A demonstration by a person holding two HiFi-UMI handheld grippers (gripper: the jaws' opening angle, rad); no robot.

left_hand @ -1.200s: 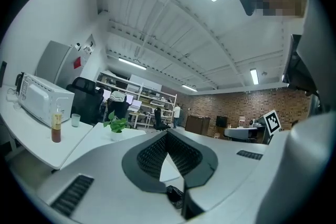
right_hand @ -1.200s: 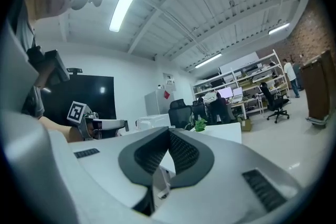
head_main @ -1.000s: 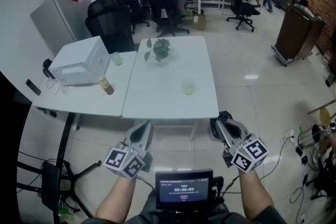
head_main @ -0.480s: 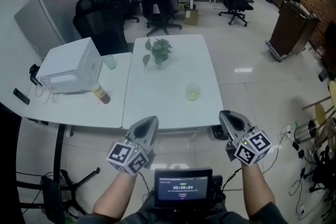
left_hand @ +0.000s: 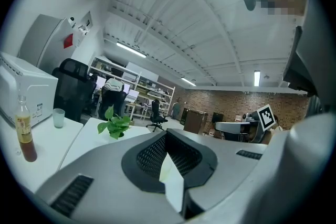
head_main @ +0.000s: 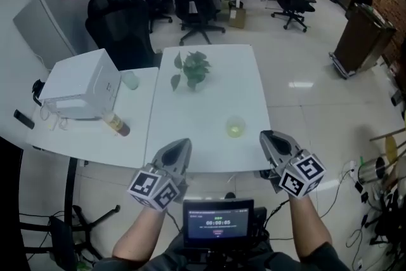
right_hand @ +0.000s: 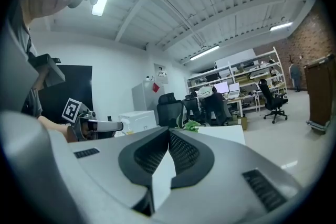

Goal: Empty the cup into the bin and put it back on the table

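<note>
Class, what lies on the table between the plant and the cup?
Nothing: the head view shows only bare white table between the plant and the cup.

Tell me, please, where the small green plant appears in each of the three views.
Head view: plant in the upper middle, at the far end of the table.
Left gripper view: plant left of centre, low in the picture.
Right gripper view: plant near centre, a small green tuft.
Shared landmark: the white box, left of the plant in all three views.
</note>
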